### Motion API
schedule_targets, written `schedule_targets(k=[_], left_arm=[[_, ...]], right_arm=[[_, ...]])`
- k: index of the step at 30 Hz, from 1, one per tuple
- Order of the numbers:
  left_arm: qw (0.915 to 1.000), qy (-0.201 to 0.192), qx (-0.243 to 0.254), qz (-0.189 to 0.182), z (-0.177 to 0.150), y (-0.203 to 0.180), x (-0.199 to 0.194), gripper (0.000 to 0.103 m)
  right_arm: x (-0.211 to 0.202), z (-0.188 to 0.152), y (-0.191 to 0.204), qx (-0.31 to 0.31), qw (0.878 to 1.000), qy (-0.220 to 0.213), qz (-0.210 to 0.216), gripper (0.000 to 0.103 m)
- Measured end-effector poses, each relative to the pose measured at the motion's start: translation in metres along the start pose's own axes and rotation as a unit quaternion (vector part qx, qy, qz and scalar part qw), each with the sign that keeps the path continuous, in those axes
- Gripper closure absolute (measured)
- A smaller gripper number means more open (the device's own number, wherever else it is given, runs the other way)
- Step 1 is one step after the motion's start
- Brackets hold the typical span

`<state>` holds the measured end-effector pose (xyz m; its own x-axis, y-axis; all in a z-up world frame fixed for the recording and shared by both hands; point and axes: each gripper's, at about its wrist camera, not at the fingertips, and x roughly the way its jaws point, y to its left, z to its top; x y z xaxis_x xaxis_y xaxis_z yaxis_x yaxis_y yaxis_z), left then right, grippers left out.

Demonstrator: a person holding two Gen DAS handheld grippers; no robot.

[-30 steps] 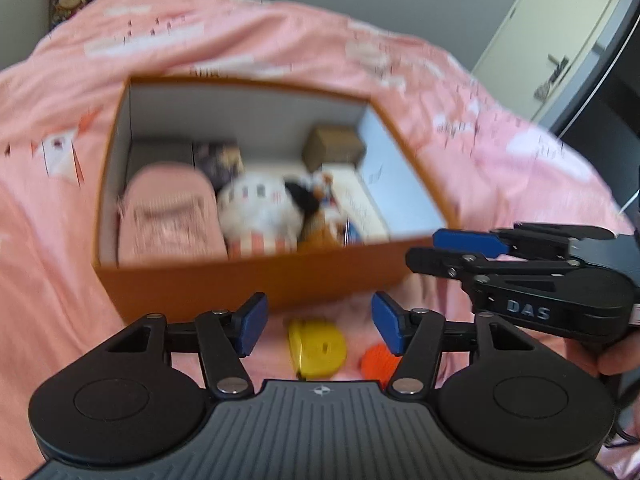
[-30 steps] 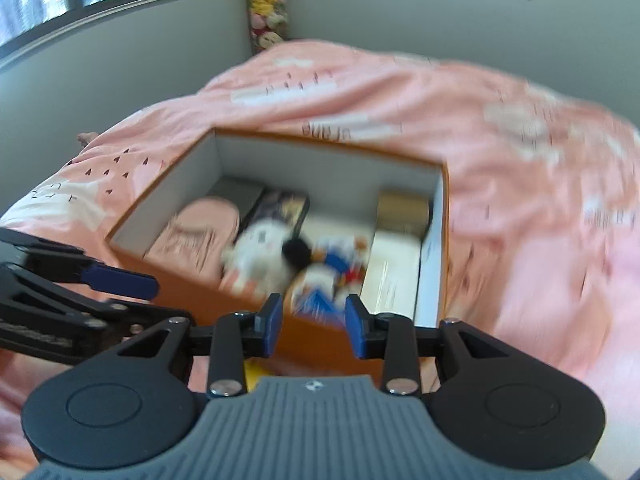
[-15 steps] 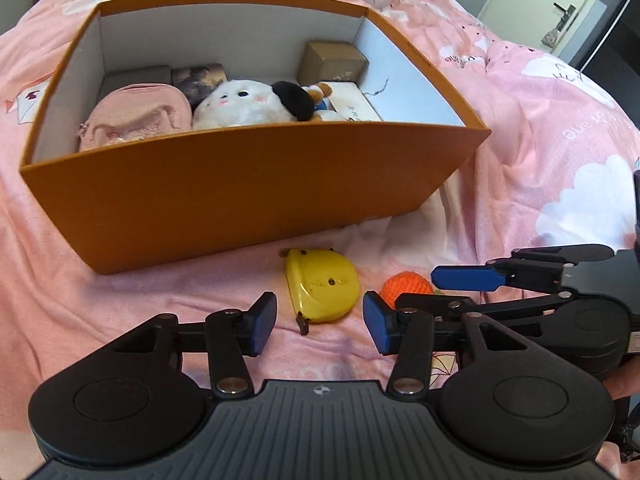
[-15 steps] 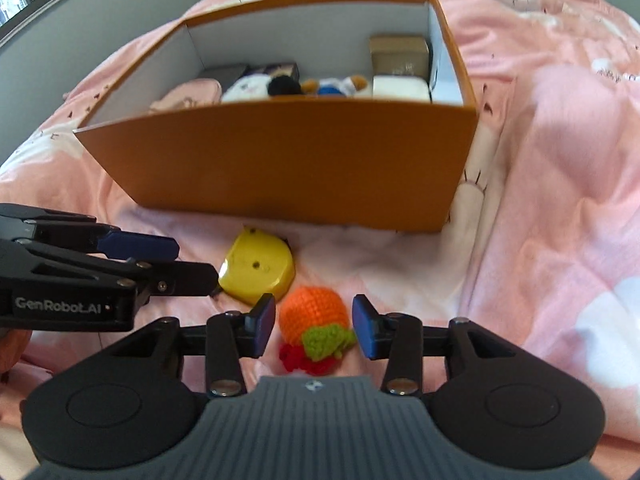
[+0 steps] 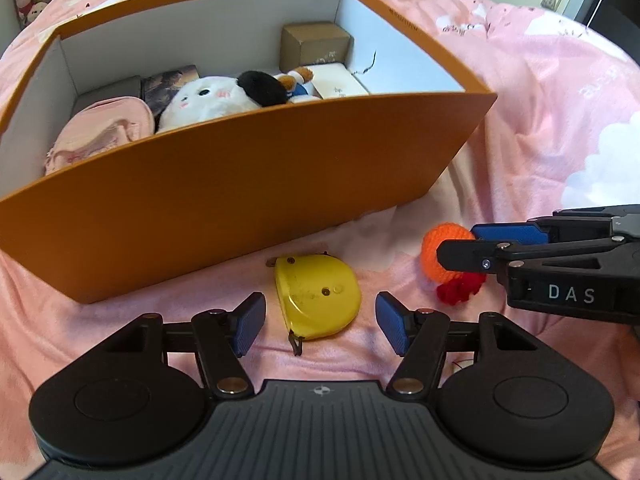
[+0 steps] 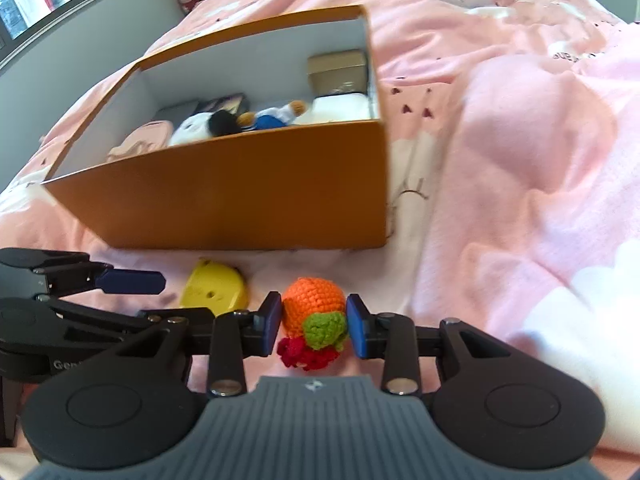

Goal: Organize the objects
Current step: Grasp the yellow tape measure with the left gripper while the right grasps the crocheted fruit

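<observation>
An orange cardboard box [image 5: 224, 184] was seen standing on a bed covered by a pink quilt [image 5: 560, 92]. Inside the box were packed a pink pouch [image 5: 100, 136], a white plush toy [image 5: 208, 100] with a black patch, a small doll in blue [image 6: 272, 118], a brown carton [image 5: 316, 44] in the far right corner and a white flat box [image 5: 340, 84] in front of it.

On the quilt just in front of the box, a yellow tape measure [image 5: 318, 304] was lying flat, and a crocheted orange toy [image 6: 314, 306] with a green leaf and red trim was lying to its right, the two apart.

The left tool [image 5: 320, 322] was held low over the quilt with its blue pads [image 5: 248, 322] spread wide; the tape measure lay between them, touched by neither.

The right tool [image 6: 314, 324] was set around the crocheted toy, its blue pads [image 6: 274, 322] spread to either side of it. The pads stood very close to the yarn, but whether contact was made could not be told. The toy was resting on the quilt.
</observation>
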<state>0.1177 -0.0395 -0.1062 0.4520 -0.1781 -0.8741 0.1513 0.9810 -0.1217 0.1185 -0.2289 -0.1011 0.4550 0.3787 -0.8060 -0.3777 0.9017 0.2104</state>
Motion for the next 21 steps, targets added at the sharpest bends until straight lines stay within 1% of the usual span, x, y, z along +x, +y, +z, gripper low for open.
schedule_targets(k=[3, 6, 8, 10, 12, 13, 16, 21], left_arm=[[0.9999, 0.011, 0.001, 0.010, 0.002, -0.003, 0.009, 0.030], [0.9994, 0.020, -0.016, 0.022, 0.003, -0.001, 0.019, 0.031], [0.9992, 0.022, -0.028, 0.019, 0.004, 0.002, 0.022, 0.031], [0.9991, 0.022, -0.030, 0.019, 0.005, 0.002, 0.025, 0.034], [0.9992, 0.022, -0.029, 0.018, 0.005, 0.000, 0.026, 0.041], [0.9992, 0.022, -0.029, 0.017, 0.005, 0.000, 0.026, 0.042], [0.9992, 0.022, -0.026, 0.019, 0.004, 0.000, 0.027, 0.042], [0.9991, 0.011, -0.042, 0.004, 0.000, 0.008, 0.017, 0.042]], right_arm=[[0.010, -0.002, -0.008, 0.017, 1.000, 0.017, 0.009, 0.066], [0.017, -0.003, -0.016, 0.033, 0.999, 0.026, 0.017, 0.065], [0.019, -0.003, -0.020, 0.041, 0.999, 0.027, 0.023, 0.065], [0.021, -0.004, -0.021, 0.043, 0.998, 0.029, 0.025, 0.065], [0.022, -0.004, -0.021, 0.042, 0.998, 0.029, 0.026, 0.065], [0.022, -0.004, -0.022, 0.043, 0.998, 0.029, 0.027, 0.065], [0.026, -0.004, -0.021, 0.045, 0.998, 0.030, 0.028, 0.064], [0.025, -0.003, -0.021, 0.043, 0.998, 0.029, 0.026, 0.064]])
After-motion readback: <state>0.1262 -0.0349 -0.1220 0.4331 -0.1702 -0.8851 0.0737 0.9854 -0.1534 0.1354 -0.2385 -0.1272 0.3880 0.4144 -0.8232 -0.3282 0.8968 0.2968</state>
